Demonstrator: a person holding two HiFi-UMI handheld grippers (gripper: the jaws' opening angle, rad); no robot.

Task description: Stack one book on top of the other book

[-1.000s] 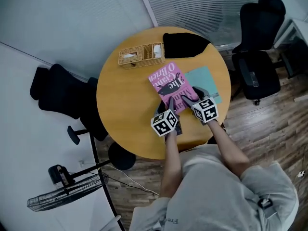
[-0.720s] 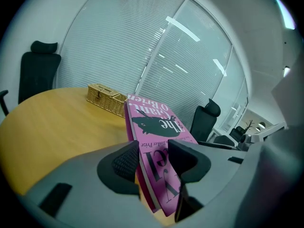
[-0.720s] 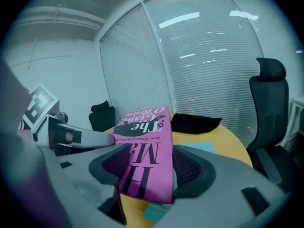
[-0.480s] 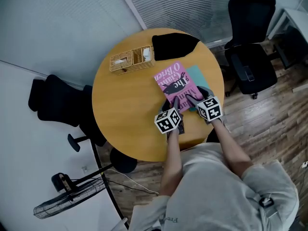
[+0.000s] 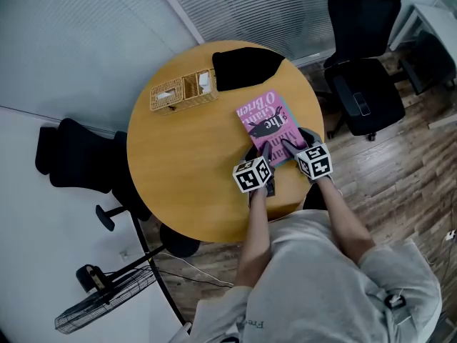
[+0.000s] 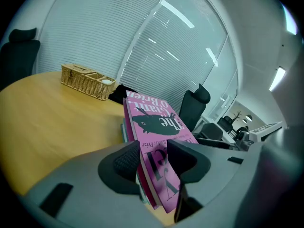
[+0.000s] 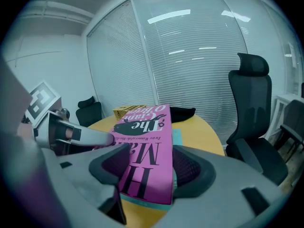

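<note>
We have the pink book [image 5: 270, 123] between both sets of jaws at its near edge. The left gripper [image 6: 154, 161] is closing on it and the right gripper [image 7: 151, 169] pinches it too. The book is tilted over the teal book [image 7: 176, 137], on the right side of the round table [image 5: 186, 156], with its near edge raised.

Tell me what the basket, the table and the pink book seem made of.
The basket looks like woven wicker or rattan: tan plaited strands. The table is smooth, honey-coloured wood or laminate; I cannot tell which. The pink book has a printed paper or card cover, thin at its edge.
</note>
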